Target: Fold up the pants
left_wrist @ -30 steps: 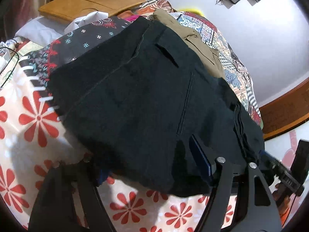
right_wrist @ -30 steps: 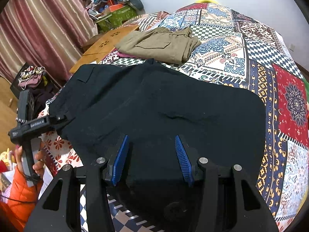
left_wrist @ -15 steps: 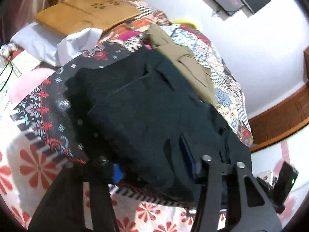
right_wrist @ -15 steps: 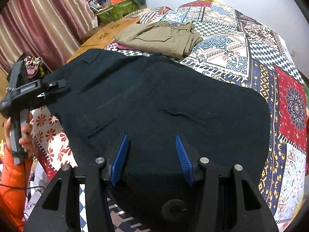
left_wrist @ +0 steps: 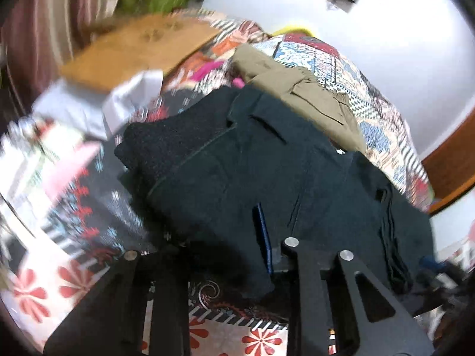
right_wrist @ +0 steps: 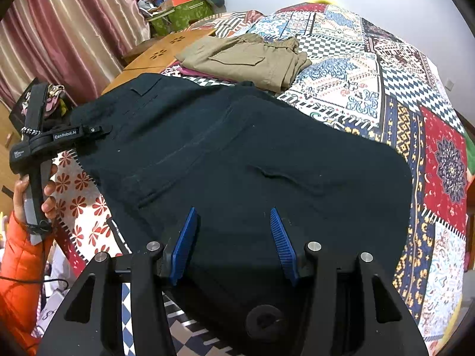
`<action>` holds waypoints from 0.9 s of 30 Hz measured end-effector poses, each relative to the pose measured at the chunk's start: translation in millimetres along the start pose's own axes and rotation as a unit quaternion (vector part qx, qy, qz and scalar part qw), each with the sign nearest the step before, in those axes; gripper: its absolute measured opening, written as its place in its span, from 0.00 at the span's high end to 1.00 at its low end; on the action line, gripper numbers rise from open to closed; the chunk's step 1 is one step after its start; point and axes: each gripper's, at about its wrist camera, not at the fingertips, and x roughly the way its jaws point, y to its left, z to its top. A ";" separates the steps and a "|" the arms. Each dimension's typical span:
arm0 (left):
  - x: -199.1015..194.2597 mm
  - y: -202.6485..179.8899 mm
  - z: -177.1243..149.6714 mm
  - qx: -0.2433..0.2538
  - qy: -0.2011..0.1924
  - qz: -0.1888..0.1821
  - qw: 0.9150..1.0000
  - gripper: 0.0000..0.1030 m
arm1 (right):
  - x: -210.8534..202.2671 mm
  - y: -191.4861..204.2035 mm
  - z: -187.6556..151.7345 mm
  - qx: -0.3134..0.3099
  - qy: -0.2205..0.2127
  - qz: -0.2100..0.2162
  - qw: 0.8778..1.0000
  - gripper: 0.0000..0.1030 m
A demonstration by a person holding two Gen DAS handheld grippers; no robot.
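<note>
Black pants [right_wrist: 237, 154] lie spread over the patchwork bedspread [right_wrist: 386, 83]. In the left wrist view the black pants [left_wrist: 267, 172] bunch over my left gripper [left_wrist: 225, 246]. Its jaws are closing on the pants' edge: cloth covers the left finger, and the blue right pad [left_wrist: 264, 237] presses into it. The right wrist view shows that left gripper [right_wrist: 98, 130] pinching the pants' left edge and holding it raised, with a hand in an orange sleeve [right_wrist: 17, 255] on its handle. My right gripper [right_wrist: 233, 237] hovers open over the pants' near edge, both blue pads bare.
Folded khaki pants [right_wrist: 246, 59] lie at the back of the bed. A wooden board [right_wrist: 160, 56] and a green box [right_wrist: 181, 14] with clutter stand left of them by the striped curtain [right_wrist: 59, 35]. A red-flowered sheet [right_wrist: 77, 195] hangs at the bed's left edge.
The left gripper's jaws have narrowed onto the pants' edge and lifted it, pulling the cloth up and inward; its view has swung. The right gripper has stayed where it was.
</note>
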 end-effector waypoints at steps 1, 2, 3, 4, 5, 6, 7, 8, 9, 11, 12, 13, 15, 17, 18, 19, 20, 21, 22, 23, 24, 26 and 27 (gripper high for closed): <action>-4.6 -5.6 0.8 0.014 -0.009 0.007 1.000 0.78 | -3.7 0.6 2.9 -0.002 -0.004 -0.001 1.000 0.54; -8.6 -9.6 2.1 0.023 -0.016 0.010 1.000 0.78 | -7.6 1.6 6.5 -0.005 -0.011 0.000 1.000 0.53; -13.7 -14.1 4.2 0.033 -0.024 0.010 0.999 0.79 | -10.3 2.3 9.6 -0.006 -0.017 0.001 1.000 0.53; -16.9 -16.3 6.2 0.037 -0.028 0.009 0.999 0.80 | -12.6 3.3 13.2 -0.007 -0.023 0.004 1.000 0.53; -21.5 -18.8 8.9 0.041 -0.033 0.004 0.999 0.80 | -13.9 4.2 18.1 -0.007 -0.029 0.008 1.000 0.53; -24.6 -19.8 10.6 0.041 -0.036 0.001 0.998 0.80 | -13.7 5.0 22.1 -0.006 -0.033 0.013 0.999 0.53; -28.7 -21.2 12.8 0.043 -0.040 -0.003 0.998 0.81 | -11.3 6.2 25.9 -0.005 -0.034 0.019 0.999 0.53; -32.1 -23.8 14.9 0.045 -0.044 -0.006 0.998 0.81 | -6.4 7.9 29.3 -0.004 -0.033 0.025 0.999 0.53; -35.7 -26.1 16.8 0.048 -0.048 -0.009 0.998 0.82 | 2.4 9.9 32.1 -0.004 -0.026 0.030 0.999 0.53; -44.5 -32.7 20.5 0.058 -0.057 -0.016 0.997 0.82 | 18.7 13.4 32.2 -0.007 -0.003 0.033 0.999 0.53; -47.2 -35.8 21.5 0.062 -0.061 -0.019 0.996 0.82 | 28.2 16.1 28.9 -0.011 0.014 0.040 0.999 0.53; -52.4 -39.9 23.7 0.068 -0.069 -0.025 0.995 0.82 | 40.9 19.2 24.3 -0.016 0.034 0.043 0.998 0.53; -61.5 -49.5 27.9 0.082 -0.080 -0.036 0.993 0.82 | 48.5 23.6 19.9 -0.027 0.039 0.036 0.998 0.51; -68.8 -61.1 32.1 0.095 -0.088 -0.046 0.991 0.83 | 48.3 23.1 20.4 -0.027 0.042 0.040 0.998 0.51; -71.0 -66.6 34.1 0.101 -0.091 -0.051 0.989 0.83 | 48.5 21.1 20.2 -0.023 0.043 0.045 0.998 0.51; -72.9 -72.2 36.1 0.106 -0.093 -0.054 0.989 0.83 | 49.2 19.7 20.0 -0.019 0.043 0.049 0.998 0.51; -74.4 -78.1 38.2 0.112 -0.094 -0.059 0.988 0.84 | 49.0 19.0 19.2 -0.016 0.042 0.051 0.998 0.51; -76.8 -87.0 40.3 0.120 -0.096 -0.065 0.986 0.84 | 48.7 19.4 19.2 -0.016 0.042 0.051 0.998 0.51; -78.4 -92.9 41.5 0.126 -0.098 -0.069 0.985 0.84 | 48.4 20.0 18.9 -0.017 0.041 0.050 0.998 0.51; -80.9 -99.4 42.2 0.133 -0.100 -0.074 0.983 0.84 | 48.2 21.1 19.3 -0.019 0.041 0.048 0.998 0.51; -84.8 -109.4 43.1 0.144 -0.104 -0.081 0.981 0.84 | 47.9 22.1 18.6 -0.019 0.040 0.047 0.998 0.51; -90.7 -124.1 44.2 0.162 -0.112 -0.089 0.976 0.85 | 42.2 24.0 17.9 -0.016 0.036 0.050 0.998 0.51; -95.0 -133.0 43.9 0.173 -0.116 -0.094 0.974 0.85 | 36.6 21.2 19.3 -0.013 0.034 0.052 0.998 0.52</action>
